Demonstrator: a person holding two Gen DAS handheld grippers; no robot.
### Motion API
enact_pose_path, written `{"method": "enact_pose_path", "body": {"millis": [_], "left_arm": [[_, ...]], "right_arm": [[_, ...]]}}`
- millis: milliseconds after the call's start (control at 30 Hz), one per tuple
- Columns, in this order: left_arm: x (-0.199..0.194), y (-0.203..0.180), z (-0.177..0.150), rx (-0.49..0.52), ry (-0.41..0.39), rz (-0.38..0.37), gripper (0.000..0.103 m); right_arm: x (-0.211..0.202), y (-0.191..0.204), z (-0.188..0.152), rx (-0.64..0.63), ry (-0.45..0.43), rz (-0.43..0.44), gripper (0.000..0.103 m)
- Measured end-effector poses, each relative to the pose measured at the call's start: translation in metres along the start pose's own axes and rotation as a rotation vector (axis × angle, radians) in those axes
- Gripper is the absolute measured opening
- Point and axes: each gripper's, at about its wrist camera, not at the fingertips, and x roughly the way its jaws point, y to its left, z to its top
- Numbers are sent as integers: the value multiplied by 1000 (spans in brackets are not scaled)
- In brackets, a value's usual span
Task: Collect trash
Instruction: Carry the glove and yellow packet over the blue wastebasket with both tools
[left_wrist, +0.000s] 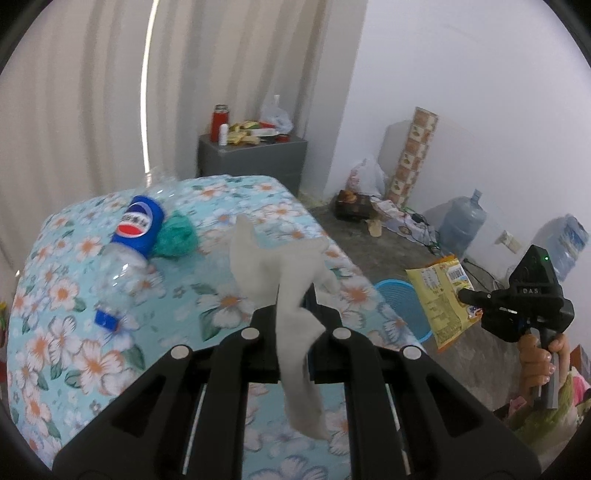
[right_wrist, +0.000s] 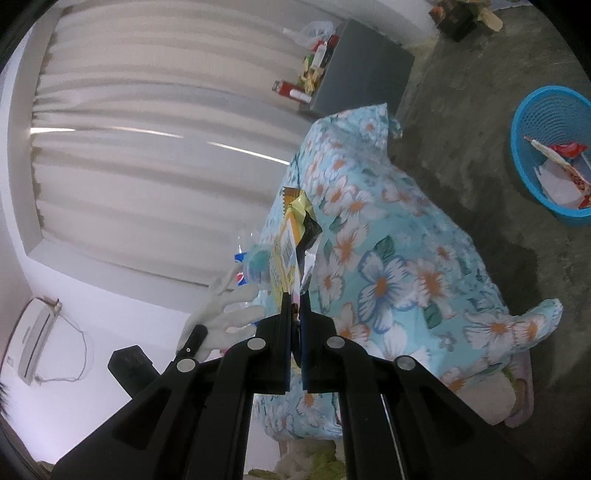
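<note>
Left gripper (left_wrist: 291, 306): we see its jaws clamped on a crumpled white tissue (left_wrist: 273, 266), held above the floral bed cover (left_wrist: 74, 354).
Right gripper (right_wrist: 294, 299): we see its jaws closed on a yellow snack wrapper (right_wrist: 286, 254), off the edge of the bed cover.
Blue basket (right_wrist: 524, 122): on the floor beside the bed cover, paper and wrappers inside.
Pepsi bottle (left_wrist: 125, 254): empty, lying on the bed cover, touching a green crumpled wad (left_wrist: 175, 236).

light: soft, even daylight | glare: curtain (left_wrist: 92, 110) slit streak | blur: slight | edges: fisheye-bent, dark corners
</note>
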Motion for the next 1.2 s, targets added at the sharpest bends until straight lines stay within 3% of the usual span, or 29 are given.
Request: {"method": "enact_pose_path", "body": {"millis": [900,1200], "left_arm": [[52,-100,17,175,44,-125,7],[88,-133,23,223,95,-200,7]], "right_arm": [[-69,-49,14,86,-135,18,4],[-95,-69,21,111,-209,-50,4]]}}
